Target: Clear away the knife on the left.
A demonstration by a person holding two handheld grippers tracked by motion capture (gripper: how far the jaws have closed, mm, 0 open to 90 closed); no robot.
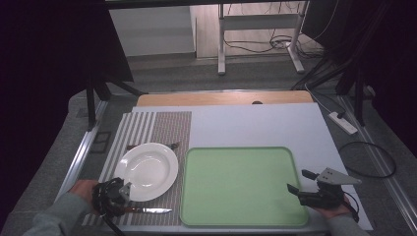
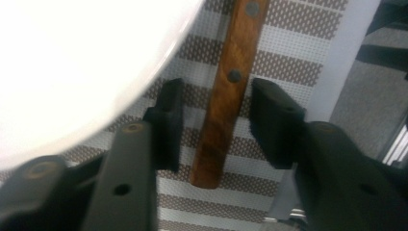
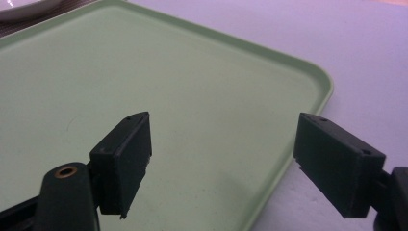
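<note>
The left hand-held gripper (image 2: pixel 216 122) straddles the wooden-handled steel knife (image 2: pixel 229 91) with jaws not yet touching; the right hand-held gripper (image 3: pixel 221 163) is open above the green plastic tray (image 3: pixel 120 91).

The high view is looking forward and down over the whole grey table (image 1: pixel 255 123). The left gripper view is peering close down onto the striped woven placemat (image 2: pixel 293 53) beside the round white plate (image 1: pixel 147 169). The right gripper view is facing low across the pale green plastic tray (image 3: pixel 159 82), which the high view is also showing.
</note>
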